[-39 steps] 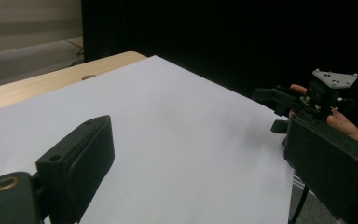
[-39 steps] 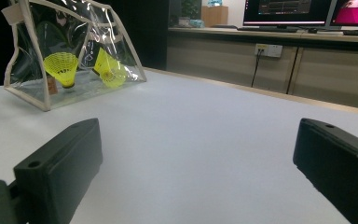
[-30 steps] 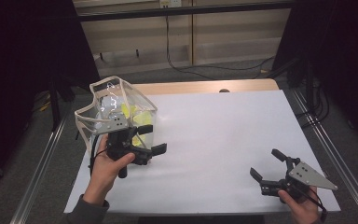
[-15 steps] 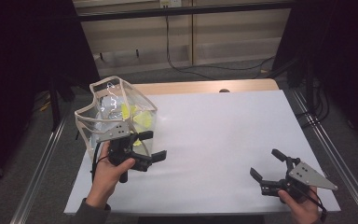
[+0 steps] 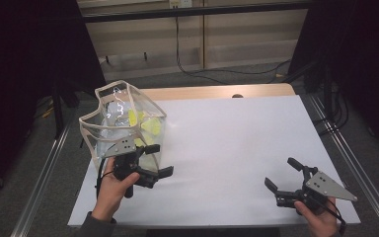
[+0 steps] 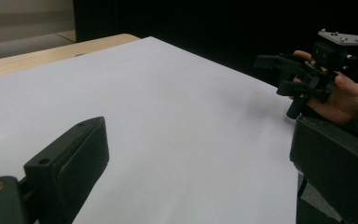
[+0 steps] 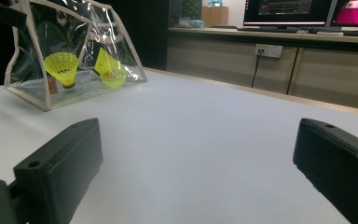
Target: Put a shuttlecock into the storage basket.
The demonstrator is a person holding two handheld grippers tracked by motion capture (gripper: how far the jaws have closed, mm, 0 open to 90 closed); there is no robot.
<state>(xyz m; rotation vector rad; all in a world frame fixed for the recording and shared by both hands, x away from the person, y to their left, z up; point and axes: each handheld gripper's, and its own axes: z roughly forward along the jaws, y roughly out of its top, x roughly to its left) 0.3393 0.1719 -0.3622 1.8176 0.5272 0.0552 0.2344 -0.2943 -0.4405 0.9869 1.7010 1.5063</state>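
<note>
Shuttlecocks (image 7: pixel 65 67) sit inside your clear pouch (image 5: pixel 123 126) at the table's (image 5: pixel 237 143) left edge, blurred by glare from above. Your left gripper (image 5: pixel 155 162) hangs just beside it, jaws apart, empty. Your right gripper (image 5: pixel 284 175) gapes empty, well apart.

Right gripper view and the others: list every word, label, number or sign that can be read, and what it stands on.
None can be read.
Monitor screens at the back of the right gripper view: coloured lines and marks, too small and blurred to read.
Clear bag holding the yellow shuttlecocks: no print visible.
Left gripper, right gripper: no markings legible.
</note>
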